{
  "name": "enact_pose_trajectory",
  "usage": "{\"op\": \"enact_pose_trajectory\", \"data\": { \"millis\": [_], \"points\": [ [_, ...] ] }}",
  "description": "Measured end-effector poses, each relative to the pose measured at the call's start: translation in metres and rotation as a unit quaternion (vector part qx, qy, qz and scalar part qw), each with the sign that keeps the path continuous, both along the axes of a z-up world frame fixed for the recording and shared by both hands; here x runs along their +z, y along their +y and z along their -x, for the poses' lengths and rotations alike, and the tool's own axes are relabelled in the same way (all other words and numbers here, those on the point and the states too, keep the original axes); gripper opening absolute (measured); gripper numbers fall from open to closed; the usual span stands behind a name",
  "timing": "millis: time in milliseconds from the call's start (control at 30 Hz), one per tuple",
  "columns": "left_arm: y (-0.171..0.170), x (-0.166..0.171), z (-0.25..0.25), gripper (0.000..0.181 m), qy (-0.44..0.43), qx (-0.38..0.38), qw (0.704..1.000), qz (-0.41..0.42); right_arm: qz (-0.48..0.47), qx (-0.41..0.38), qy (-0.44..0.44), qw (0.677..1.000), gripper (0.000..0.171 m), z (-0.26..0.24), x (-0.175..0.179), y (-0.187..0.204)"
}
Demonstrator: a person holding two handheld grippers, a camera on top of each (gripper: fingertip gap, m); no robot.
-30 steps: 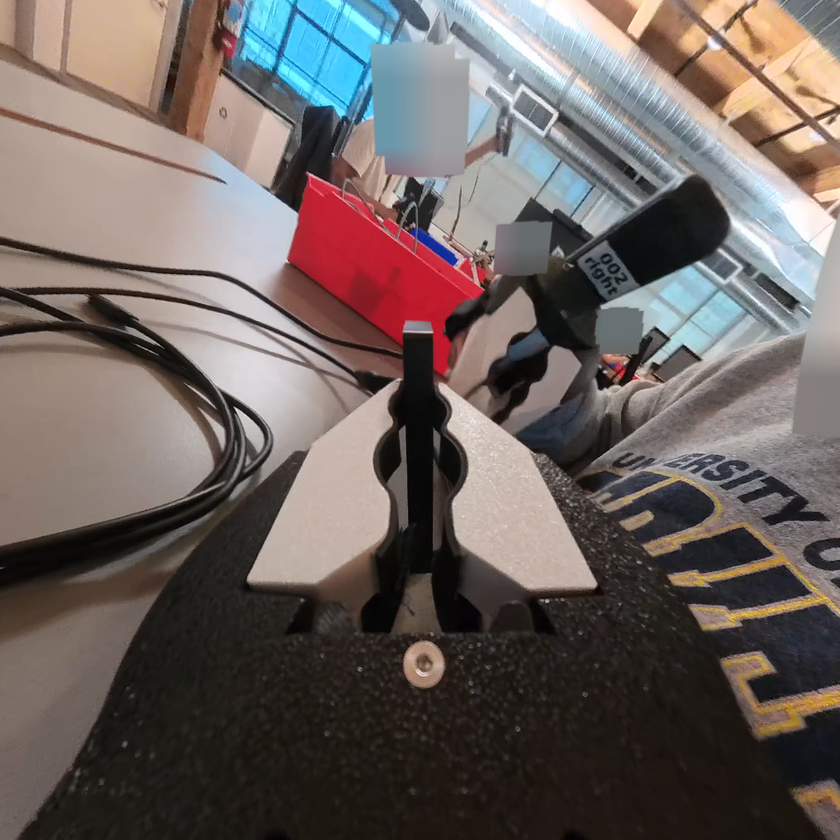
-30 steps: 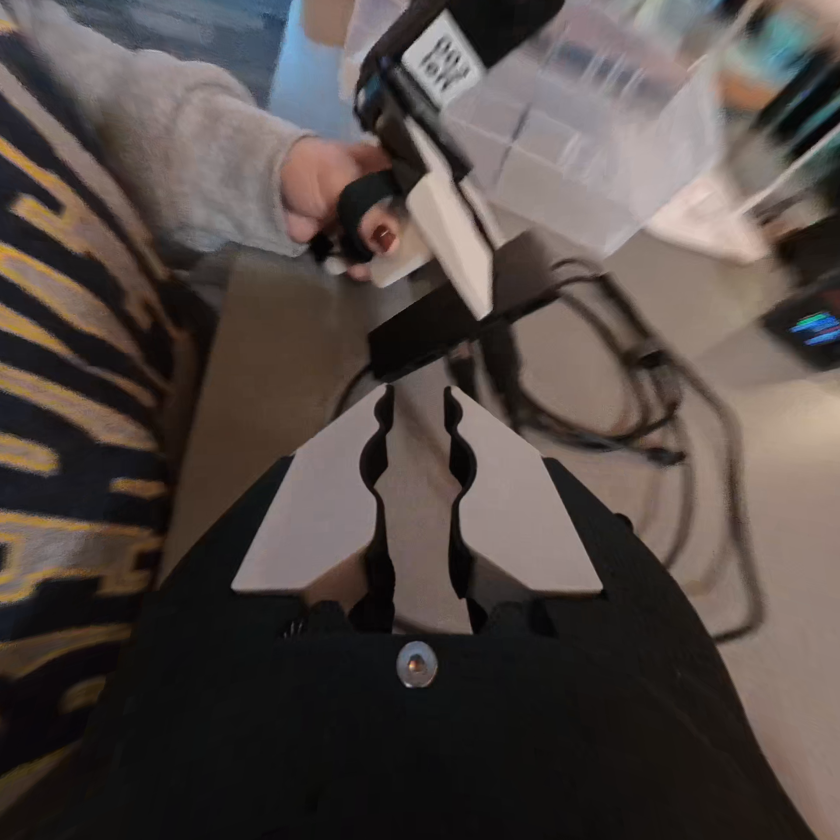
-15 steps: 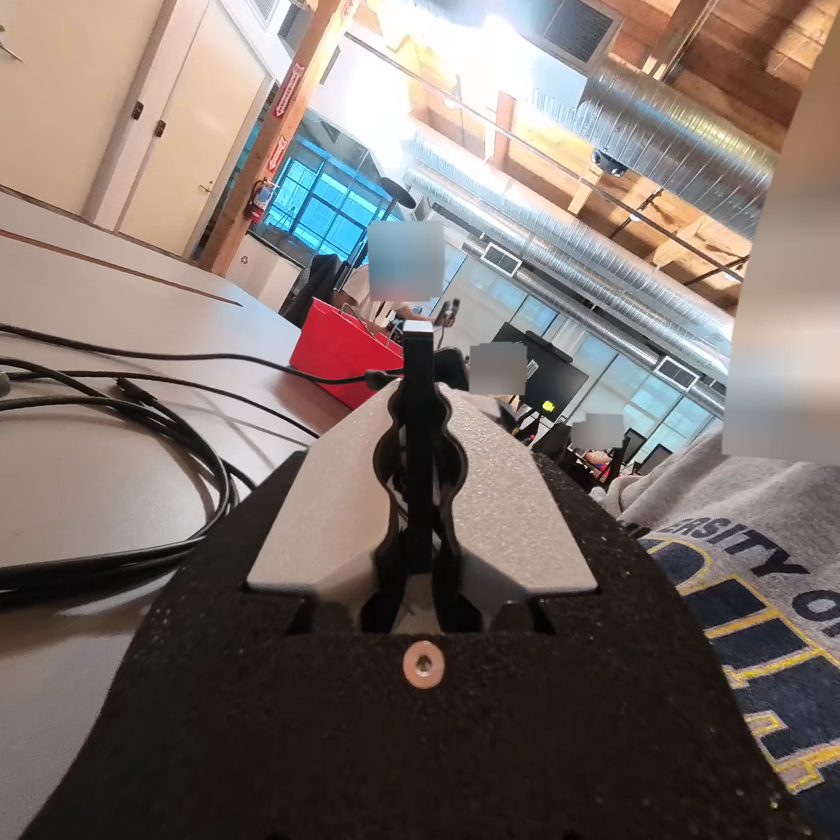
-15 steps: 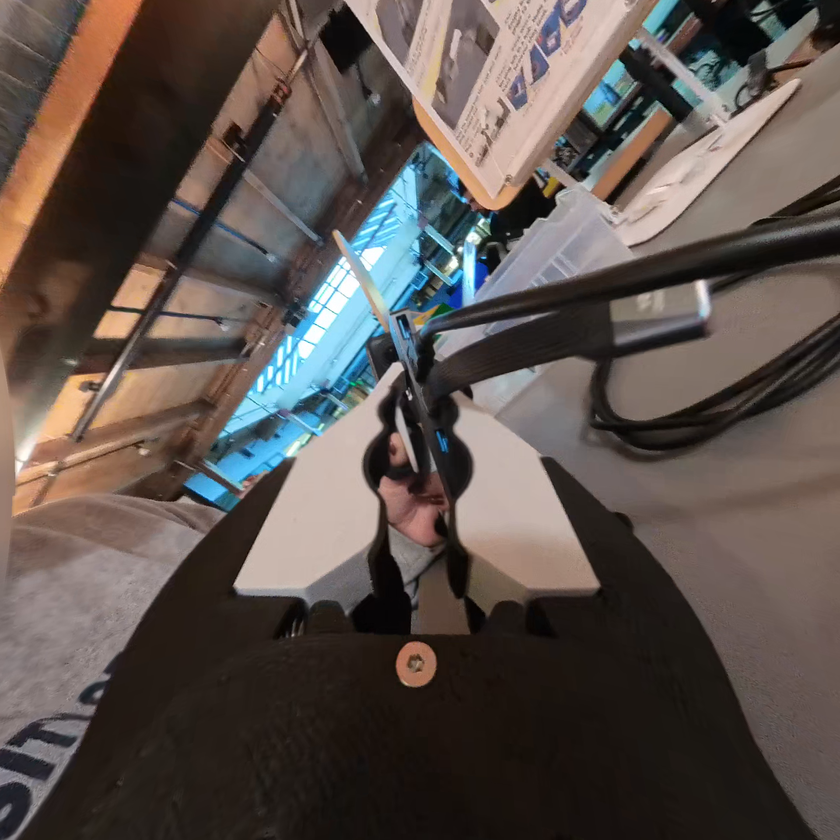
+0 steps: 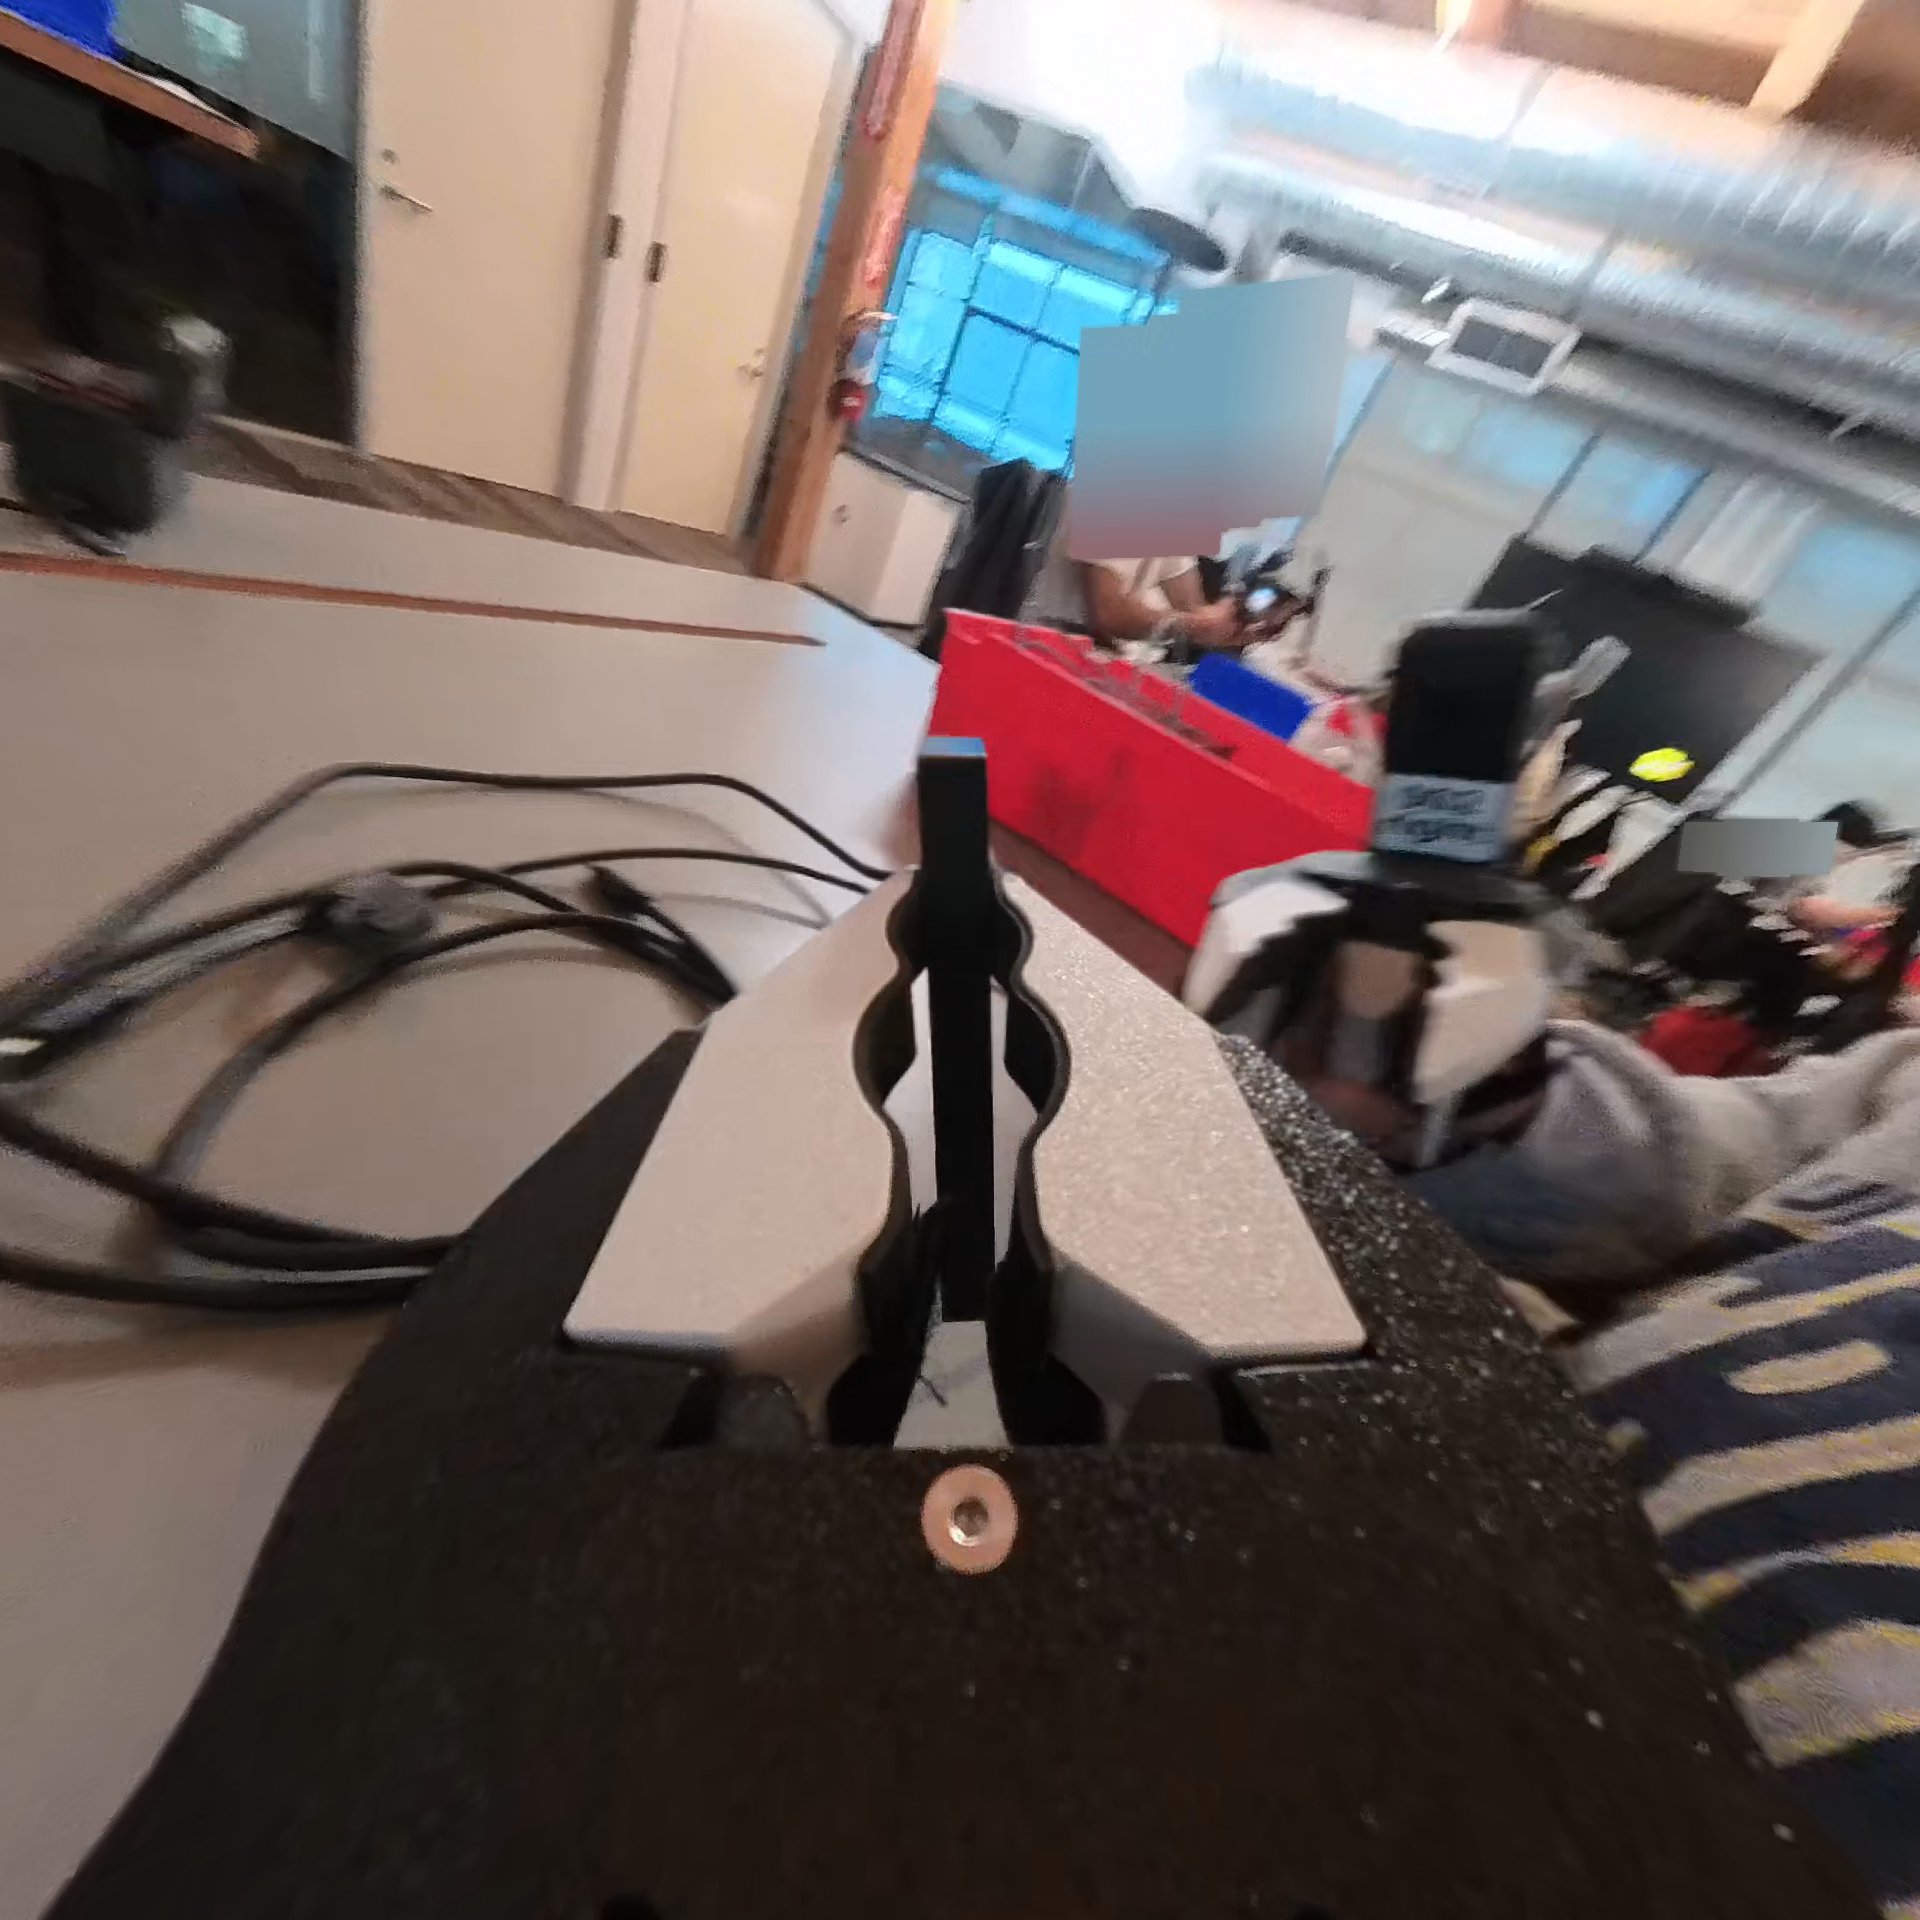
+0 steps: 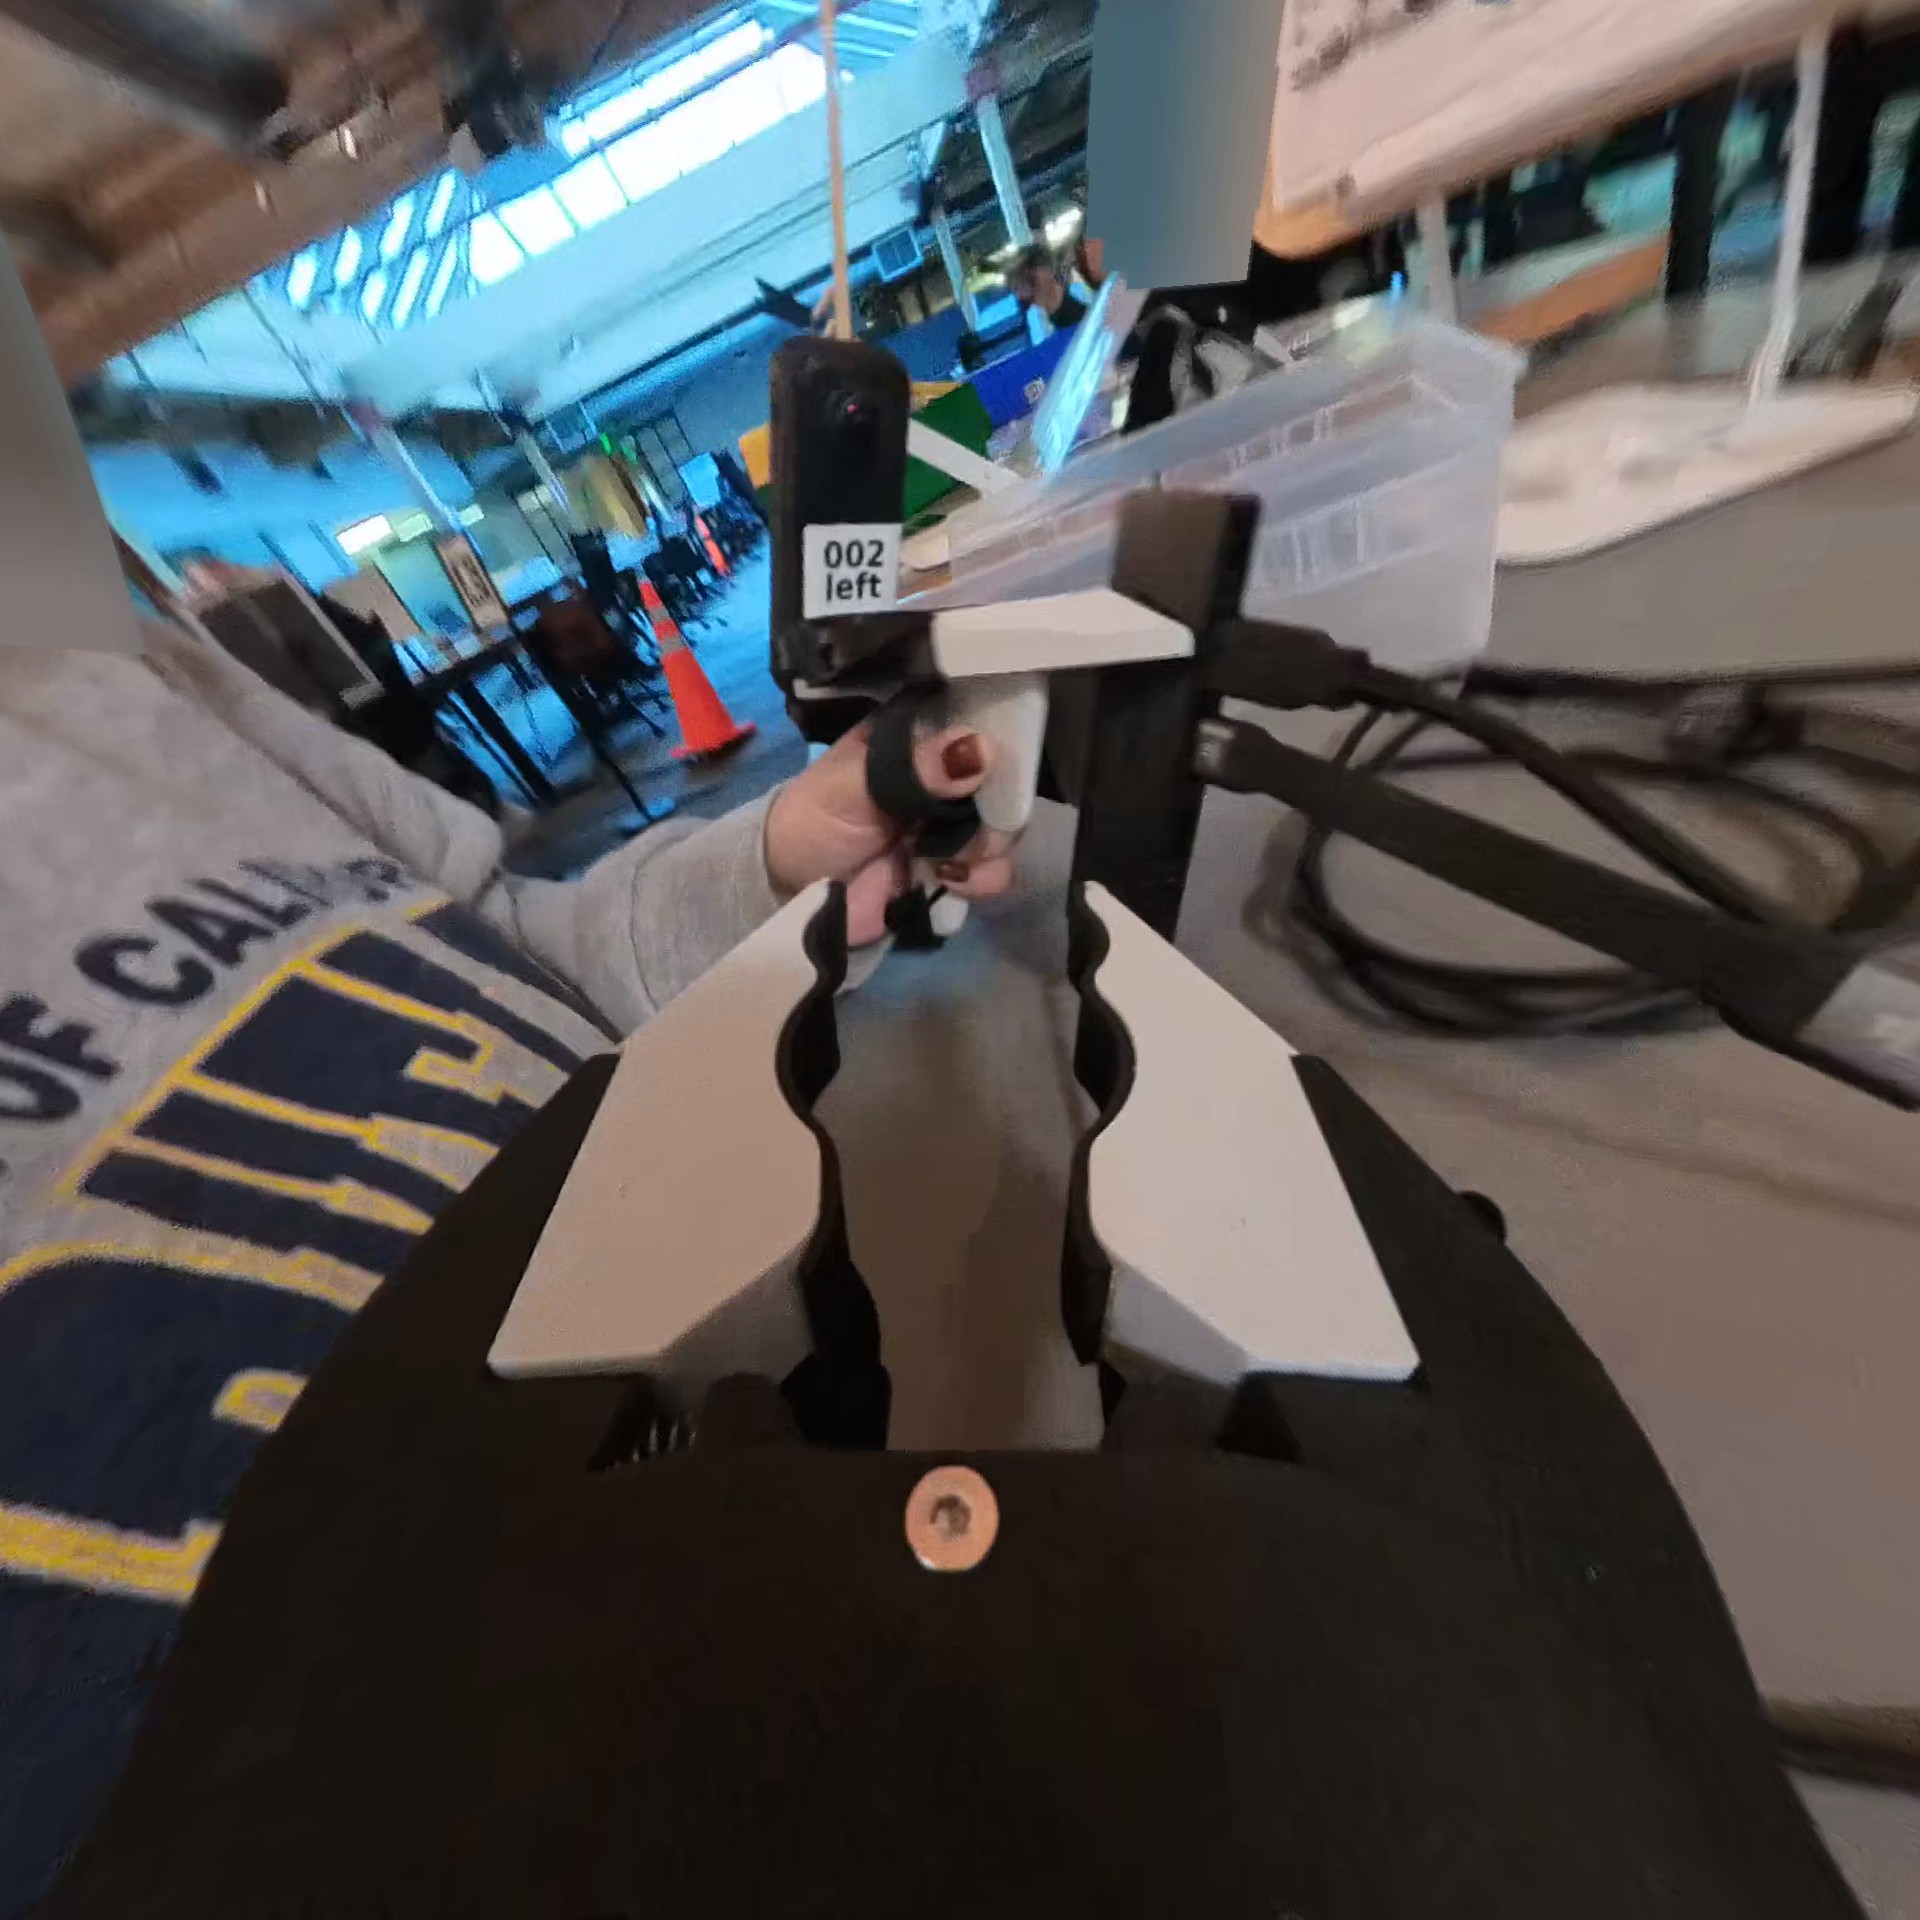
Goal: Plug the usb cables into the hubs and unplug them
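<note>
- Left gripper [image 5: 957, 940]: fingers clenched on a thin black hub [image 5: 958, 1029], which stands edge-on between the pads; its top end pokes out past the fingertips.
- Right gripper [image 6: 951, 914]: fingers spread apart, nothing between them; only grey table [image 6: 1558, 1195] shows in the gap.
- From the right wrist view, the hub [image 6: 1132, 790] sits just beyond the right fingertips, slightly right of the gap, held upright under the left gripper's [image 6: 1164, 623] white fingers.
- A person's hand [image 6: 883, 821] grips the left gripper's handle, left of the hub.
- Two black usb cables [image 6: 1455, 810] meet the hub's right side and run off to the right; whether both plugs are fully seated, cannot tell.
- Farther off, a loose cable coil [image 5: 312, 987] lies on the table left of the left gripper.
- In the left wrist view, the right gripper [image 5: 1382, 956] is to the right, facing the camera, blurred.
- Behind it, a red bin [image 5: 1122, 790] stands at the table's far edge.
</note>
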State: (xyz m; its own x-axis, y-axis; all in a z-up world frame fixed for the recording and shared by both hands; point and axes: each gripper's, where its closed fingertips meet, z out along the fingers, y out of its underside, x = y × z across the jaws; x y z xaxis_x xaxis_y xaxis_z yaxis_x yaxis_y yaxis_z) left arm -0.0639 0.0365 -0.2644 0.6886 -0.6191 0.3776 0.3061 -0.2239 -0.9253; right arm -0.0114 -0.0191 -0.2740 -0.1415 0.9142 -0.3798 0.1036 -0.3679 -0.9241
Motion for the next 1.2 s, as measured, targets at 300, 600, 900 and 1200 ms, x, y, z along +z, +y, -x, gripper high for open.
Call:
{"op": "enact_pose_trajectory", "data": {
  "millis": [300, 600, 900, 1200],
  "points": [
    [0.049, -0.032, 0.037, 0.009, 0.067, 0.058, 0.986, 0.138, -0.304, -0.028, -0.205, 0.93, 0.129, 0.029, -0.011, 0.07],
    [0.065, -0.067, 0.052, 0.024, 0.07, 0.055, 0.967, 0.24, -0.286, 0.14, -0.405, 0.857, 0.14, 0.068, -0.094, 0.092],
    [0.043, -0.039, 0.071, 0.048, 0.241, 0.165, 0.95, 0.106, -0.281, 0.176, -0.457, 0.825, 0.068, 0.067, -0.105, 0.088],
    [0.024, 0.011, 0.079, 0.041, 0.223, 0.194, 0.955, -0.002, -0.32, 0.145, -0.453, 0.82, 0.025, 0.066, -0.102, 0.076]
  ]
}}
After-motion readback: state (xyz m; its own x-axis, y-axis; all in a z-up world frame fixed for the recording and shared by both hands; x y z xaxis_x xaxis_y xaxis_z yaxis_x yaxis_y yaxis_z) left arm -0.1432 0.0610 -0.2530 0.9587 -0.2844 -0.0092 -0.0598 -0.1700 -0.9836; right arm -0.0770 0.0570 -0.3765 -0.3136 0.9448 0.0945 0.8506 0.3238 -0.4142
